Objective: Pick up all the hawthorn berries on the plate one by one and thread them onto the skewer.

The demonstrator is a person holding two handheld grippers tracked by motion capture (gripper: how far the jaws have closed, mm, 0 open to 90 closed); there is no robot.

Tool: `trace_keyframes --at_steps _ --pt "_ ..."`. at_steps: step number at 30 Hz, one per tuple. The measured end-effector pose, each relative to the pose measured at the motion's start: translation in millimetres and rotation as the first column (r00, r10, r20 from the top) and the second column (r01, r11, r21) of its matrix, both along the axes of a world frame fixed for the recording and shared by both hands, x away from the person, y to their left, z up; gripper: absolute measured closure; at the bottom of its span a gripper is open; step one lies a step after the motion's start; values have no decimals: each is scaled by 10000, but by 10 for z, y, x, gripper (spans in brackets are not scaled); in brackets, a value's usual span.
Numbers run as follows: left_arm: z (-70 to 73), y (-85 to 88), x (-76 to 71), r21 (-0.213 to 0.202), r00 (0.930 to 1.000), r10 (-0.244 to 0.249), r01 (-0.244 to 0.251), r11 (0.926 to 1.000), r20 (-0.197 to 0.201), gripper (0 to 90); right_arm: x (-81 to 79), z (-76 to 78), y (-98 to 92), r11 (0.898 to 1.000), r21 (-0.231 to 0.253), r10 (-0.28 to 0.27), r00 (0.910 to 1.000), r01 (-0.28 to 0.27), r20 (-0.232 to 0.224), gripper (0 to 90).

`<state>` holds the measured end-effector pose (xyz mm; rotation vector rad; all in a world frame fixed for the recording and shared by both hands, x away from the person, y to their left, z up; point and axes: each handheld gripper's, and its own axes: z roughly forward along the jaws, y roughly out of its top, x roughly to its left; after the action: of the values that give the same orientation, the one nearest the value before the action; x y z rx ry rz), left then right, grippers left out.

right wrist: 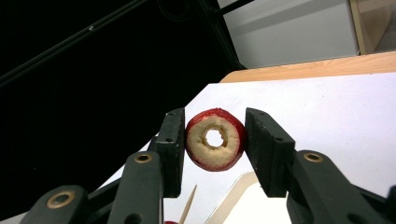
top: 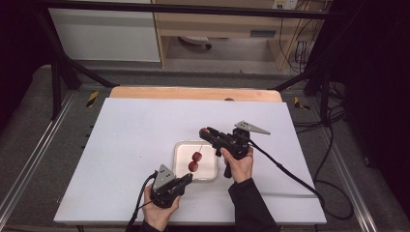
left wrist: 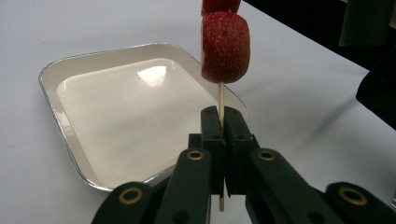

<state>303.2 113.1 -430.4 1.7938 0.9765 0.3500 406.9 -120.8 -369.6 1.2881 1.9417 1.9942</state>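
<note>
The desk (top: 125,145) is bare left of and beyond the tray (top: 181,147). Over the tray, the skewer (top: 198,151) with two strawberries (top: 197,156) blocks passage between the hand-held grippers.

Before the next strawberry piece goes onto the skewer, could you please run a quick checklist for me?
1. Left gripper clamped on the skewer: ok, jaws shut around the stick.
2. Skewer already carries two strawberry pieces: ok.
3. Right gripper holds the holed strawberry slice: cannot tell; one jaw touches, a gap shows at the other.
4. Slice hole lined up with the skewer tip: not ok, the tip sits below the slice.
5. Tray under the skewer: ok.
</note>
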Motion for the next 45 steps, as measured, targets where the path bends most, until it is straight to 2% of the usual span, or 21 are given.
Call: trace_keyframes --at_steps 12,22,31,36,42,45 --pt "3 22 16 -82 9998 180 -180 9998 -68 886 -32 -42 37 10000 -19 65 9999 -64 110 599" --pt "-7 16 22 -54 9998 153 -154 9999 -110 886 -31 -48 44 10000 69 66 10000 -66 58 599" --pt "3 31 29 -171 9996 267 -269 9995 -127 886 -40 -85 69 9999 -66 155 9999 -155 -1 599" --pt "-10 10 39 -300 9990 302 -312 9991 -334 886 -72 -127 104 9996 -134 229 9997 -230 -48 599" --pt "-11 14 48 -378 9985 460 -471 9982 -309 886 -123 -189 154 9992 -186 362 9993 -363 -47 600" --pt "-15 13 62 -276 9983 458 -469 9985 -372 887 -148 -223 178 9984 -212 514 9985 -517 -169 600"
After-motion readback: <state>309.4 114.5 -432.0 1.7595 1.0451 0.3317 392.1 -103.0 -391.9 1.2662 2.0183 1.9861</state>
